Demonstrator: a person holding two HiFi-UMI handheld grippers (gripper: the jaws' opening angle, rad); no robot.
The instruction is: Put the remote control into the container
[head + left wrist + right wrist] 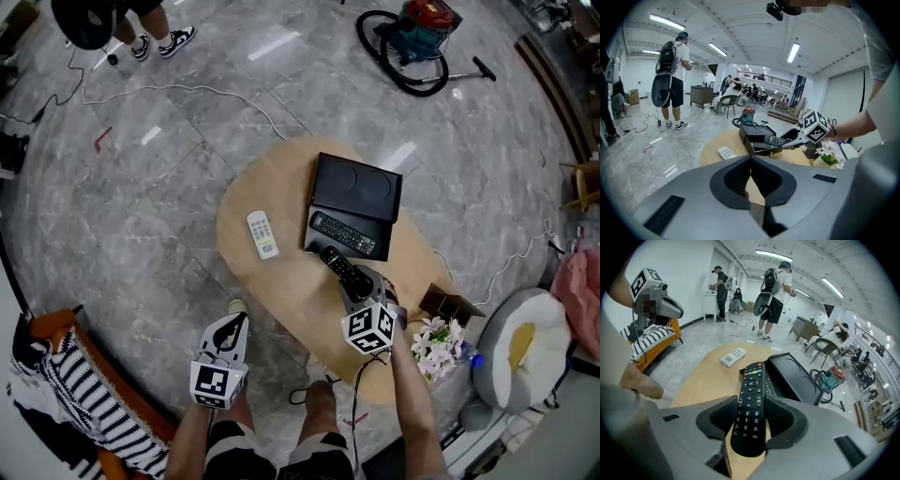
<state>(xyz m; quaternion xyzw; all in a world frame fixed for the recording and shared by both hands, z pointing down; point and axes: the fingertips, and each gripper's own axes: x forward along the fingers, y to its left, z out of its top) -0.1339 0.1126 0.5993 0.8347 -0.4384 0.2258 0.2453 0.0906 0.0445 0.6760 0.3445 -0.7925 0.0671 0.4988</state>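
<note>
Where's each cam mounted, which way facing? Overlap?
Head view: on the person's head, facing steeply down at the table; shows both forearms, legs, left gripper, right gripper.
Left gripper view: on the left gripper, facing across the table past its shut jaws.
Right gripper view: on the right gripper, along jaws clamped on the black remote, toward the container.
Shared: all show the white remote.
</note>
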